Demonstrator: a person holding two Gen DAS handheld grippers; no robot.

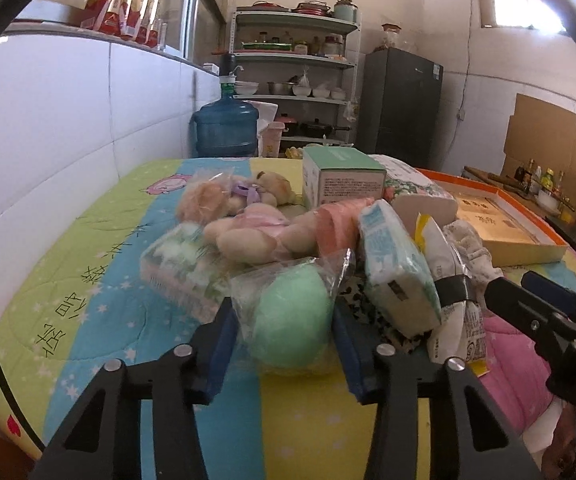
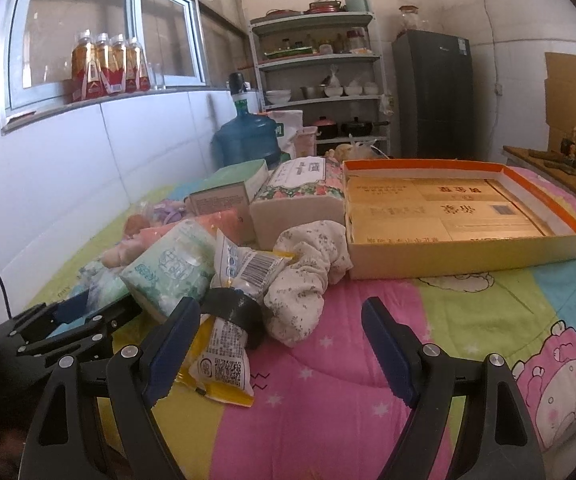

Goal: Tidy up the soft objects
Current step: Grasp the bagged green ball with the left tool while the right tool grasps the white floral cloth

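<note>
Left wrist: green ball [image 1: 288, 320] sits between left hand-held gripper [image 1: 284, 344] pads.

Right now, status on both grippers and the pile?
Left gripper closed on bagged green ball. Right gripper open, empty, beside yellow snack packet. Tissue pack and leopard-print cloth crowd the ball's right side.

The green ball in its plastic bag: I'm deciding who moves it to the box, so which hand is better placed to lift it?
Left. The left gripper already has the green ball between its blue pads, while the right gripper stands open over bare quilt.
</note>
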